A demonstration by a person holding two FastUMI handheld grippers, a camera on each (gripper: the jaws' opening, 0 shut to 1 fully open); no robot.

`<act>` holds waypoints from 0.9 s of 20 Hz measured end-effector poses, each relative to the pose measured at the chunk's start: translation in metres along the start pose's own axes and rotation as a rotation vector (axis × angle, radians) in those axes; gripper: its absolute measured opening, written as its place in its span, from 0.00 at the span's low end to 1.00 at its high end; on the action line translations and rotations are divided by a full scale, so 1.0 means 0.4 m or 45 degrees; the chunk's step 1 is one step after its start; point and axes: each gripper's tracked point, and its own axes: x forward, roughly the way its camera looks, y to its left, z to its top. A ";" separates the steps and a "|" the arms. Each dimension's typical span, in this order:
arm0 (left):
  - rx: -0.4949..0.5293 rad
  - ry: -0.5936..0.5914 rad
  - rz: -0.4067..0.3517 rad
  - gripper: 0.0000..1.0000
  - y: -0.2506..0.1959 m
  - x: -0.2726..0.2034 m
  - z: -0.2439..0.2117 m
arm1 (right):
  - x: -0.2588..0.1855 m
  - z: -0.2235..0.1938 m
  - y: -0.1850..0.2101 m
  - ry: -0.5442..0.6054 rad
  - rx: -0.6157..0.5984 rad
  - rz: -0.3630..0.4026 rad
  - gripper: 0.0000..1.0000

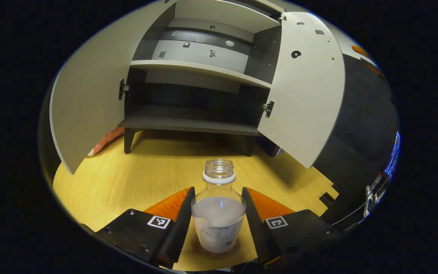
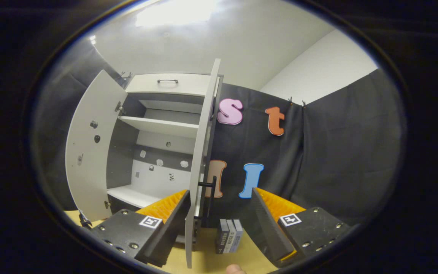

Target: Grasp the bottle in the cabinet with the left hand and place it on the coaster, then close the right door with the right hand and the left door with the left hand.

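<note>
bottle [image 1: 219,213] upright on coaster [image 1: 216,252] | L gripper [image 1: 218,198] jaws flank it, contact unclear | R gripper [image 2: 219,201] jaws wide, both doors open

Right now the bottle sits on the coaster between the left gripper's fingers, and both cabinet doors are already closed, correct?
Not quite: both doors are open. The left gripper view shows the left door and right door swung wide off the cabinet. The bottle does sit on the coaster, between the left gripper fingers.
</note>
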 end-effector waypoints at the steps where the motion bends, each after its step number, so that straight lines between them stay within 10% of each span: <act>1: -0.003 0.007 0.002 0.76 -0.003 -0.005 -0.004 | 0.000 0.000 0.003 0.000 -0.001 0.001 0.96; 18: 0.059 0.129 0.064 0.80 -0.027 -0.069 -0.069 | 0.025 0.007 0.049 -0.008 0.031 0.081 0.97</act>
